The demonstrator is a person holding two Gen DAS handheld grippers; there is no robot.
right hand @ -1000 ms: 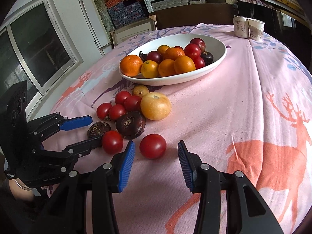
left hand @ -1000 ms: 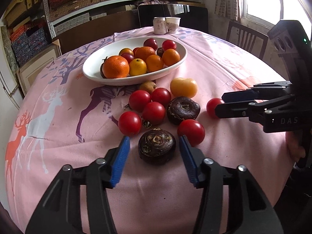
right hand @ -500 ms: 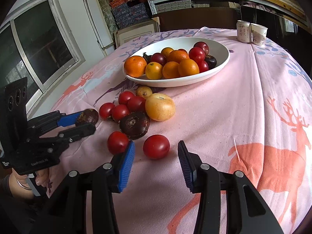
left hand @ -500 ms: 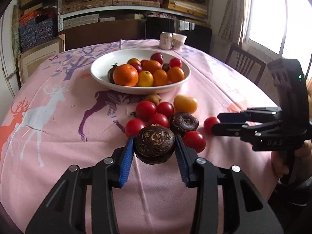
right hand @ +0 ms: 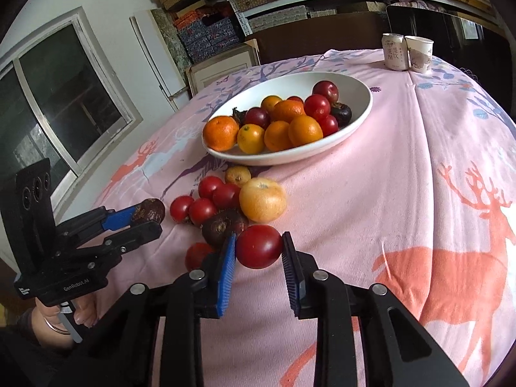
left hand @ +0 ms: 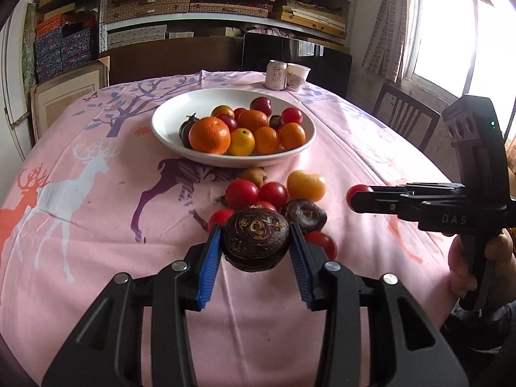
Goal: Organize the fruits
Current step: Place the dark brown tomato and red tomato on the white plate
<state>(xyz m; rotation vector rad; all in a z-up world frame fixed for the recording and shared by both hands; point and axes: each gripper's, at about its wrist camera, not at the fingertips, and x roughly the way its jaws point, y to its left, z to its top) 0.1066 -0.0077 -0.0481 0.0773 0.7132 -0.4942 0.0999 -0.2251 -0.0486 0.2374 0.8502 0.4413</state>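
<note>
My left hand-held gripper point(left hand: 256, 245) clamped on a dark brown fruit point(left hand: 256, 237); my right hand-held gripper point(right hand: 258, 250) pinching a red tomato point(right hand: 259, 245) above the bench point(right hand: 403, 193)

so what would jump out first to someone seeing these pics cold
Probably the two loaded grippers low in the foreground: the left gripper is shut on a dark brown fruit, and the right gripper is clamped on a red tomato. Behind them, a white bowl piled with oranges and red fruit sits mid-table on the pink deer-print tablecloth, with loose tomatoes between.
</note>
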